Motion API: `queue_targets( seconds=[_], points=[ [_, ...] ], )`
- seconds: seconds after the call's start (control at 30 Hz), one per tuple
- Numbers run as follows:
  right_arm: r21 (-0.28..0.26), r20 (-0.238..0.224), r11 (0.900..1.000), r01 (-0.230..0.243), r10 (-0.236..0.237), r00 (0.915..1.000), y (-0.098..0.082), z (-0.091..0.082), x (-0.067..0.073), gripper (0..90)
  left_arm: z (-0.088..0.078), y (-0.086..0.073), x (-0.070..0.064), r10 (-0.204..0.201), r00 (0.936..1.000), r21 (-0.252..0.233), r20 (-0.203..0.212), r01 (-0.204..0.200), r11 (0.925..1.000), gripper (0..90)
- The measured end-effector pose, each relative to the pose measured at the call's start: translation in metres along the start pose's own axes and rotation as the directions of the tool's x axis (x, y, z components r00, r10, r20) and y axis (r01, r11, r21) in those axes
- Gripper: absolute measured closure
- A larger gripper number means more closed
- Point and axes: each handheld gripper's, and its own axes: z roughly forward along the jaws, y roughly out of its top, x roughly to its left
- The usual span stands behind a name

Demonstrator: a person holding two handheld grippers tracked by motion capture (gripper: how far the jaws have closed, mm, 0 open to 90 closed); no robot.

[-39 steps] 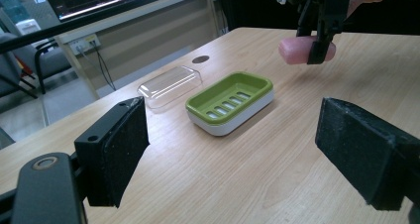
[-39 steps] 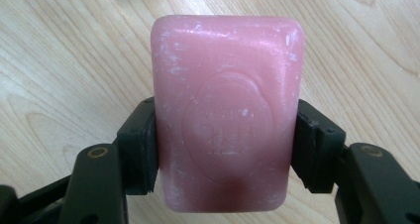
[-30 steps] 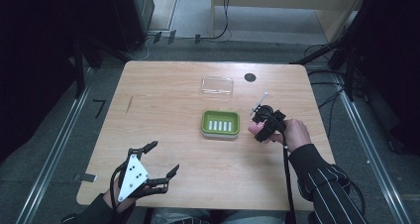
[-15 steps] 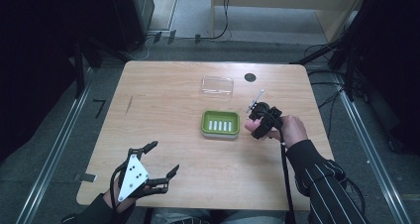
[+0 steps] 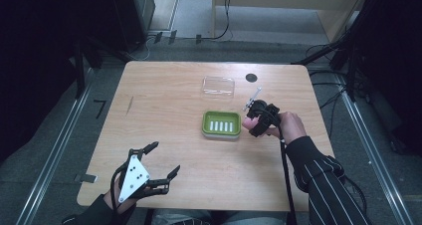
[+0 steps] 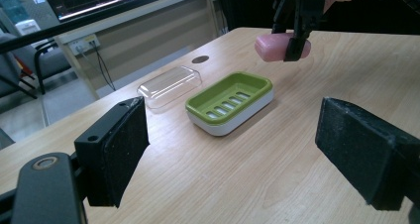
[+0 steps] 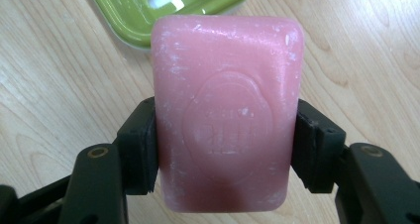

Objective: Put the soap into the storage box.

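One pink oblong soap bar (image 7: 225, 112), clamped in the right gripper (image 5: 255, 119), has edged nearer the green slotted soap dish (image 5: 222, 124), drop-in looks close; left gripper (image 5: 158, 161) idles agape.

Clear plastic lid (image 5: 218, 86) beyond the green tray, table (image 5: 164, 110).

Waxy pink soap (image 7: 225, 110); glossy green plastic dish (image 6: 229, 101).

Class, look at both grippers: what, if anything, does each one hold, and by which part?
The right gripper clamps the pink soap bar by its two long sides, near one end. The left gripper stands open, holding nothing.
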Motion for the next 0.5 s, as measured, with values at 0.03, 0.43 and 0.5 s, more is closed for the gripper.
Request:
queue_targets(
  seconds=[0.03, 0.43, 0.5],
  points=[
    [0.0, 0.002, 1.0, 0.004, -0.004, 1.0, 0.001, -0.0005, 0.0001, 38.4, 0.0, 0.0, 0.0, 0.0, 1.0, 0.0, 0.0, 0.0, 1.0, 13.6],
    [-0.021, 0.009, 0.999, 0.046, -0.046, 0.9989, 0.0093, -0.0028, 0.0001, 38.4, 0.0001, -0.0001, 0.0, -0.001, 1.0, 0.0, 0.0, 0.001, 1.0, 13.6],
    [-0.027, 0.01, 0.998, 0.048, -0.048, 0.9988, 0.0105, -0.0026, 0.0003, 38.4, 0.0001, -0.0001, -0.0001, -0.001, 1.0, 0.0, 0.0, 0.001, 1.0, 13.6]
  ],
)
